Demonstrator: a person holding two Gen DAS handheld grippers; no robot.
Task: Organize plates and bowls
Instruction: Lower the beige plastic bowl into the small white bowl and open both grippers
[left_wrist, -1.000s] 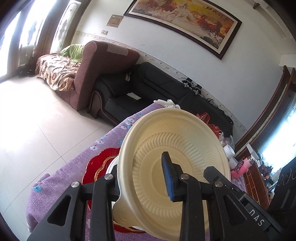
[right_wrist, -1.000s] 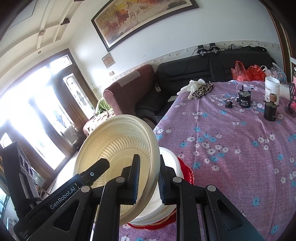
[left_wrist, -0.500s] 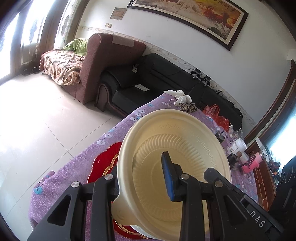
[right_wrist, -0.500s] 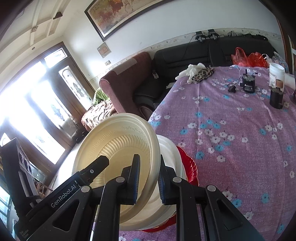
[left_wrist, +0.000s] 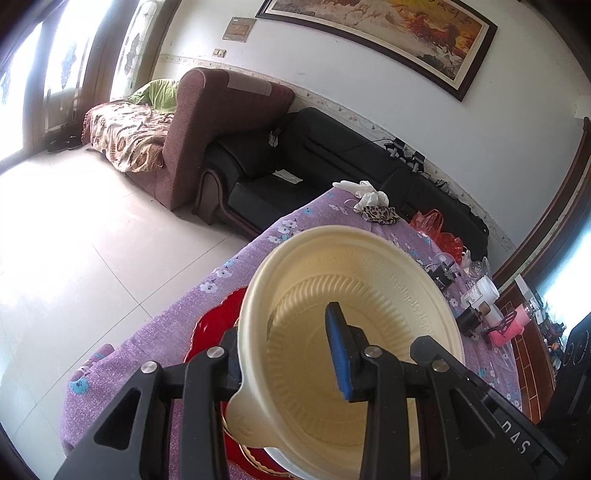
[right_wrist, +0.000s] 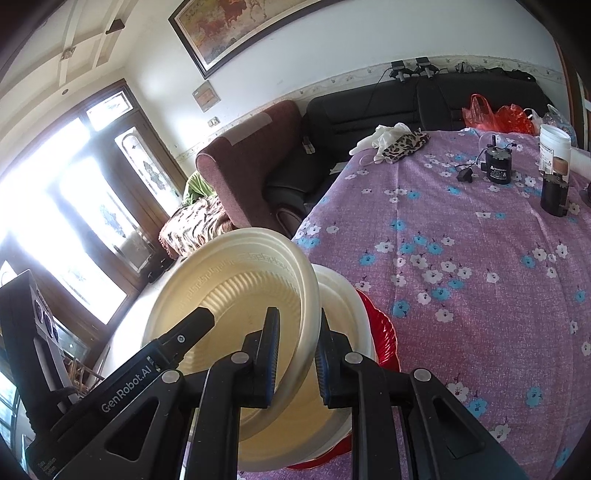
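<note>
Lowering cream bowl (left_wrist: 369, 295) onto white bowl (right_wrist: 347, 314) and red plate (right_wrist: 384, 336) near tabletop (right_wrist: 461, 277) edge; right gripper (right_wrist: 295, 354) fingers clamping rim, left gripper (left_wrist: 284, 350) fingers just loosening around it. Stack nearly seated, release remaining.

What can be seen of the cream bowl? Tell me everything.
The cream bowl looks like thin moulded plastic, ribbed inside, with embossed lettering below its rim. Tilted, it sits in a white bowl on a red plate. The right gripper pinches its rim; the left gripper, whose jaws have just been opening, straddles the opposite rim.
</note>
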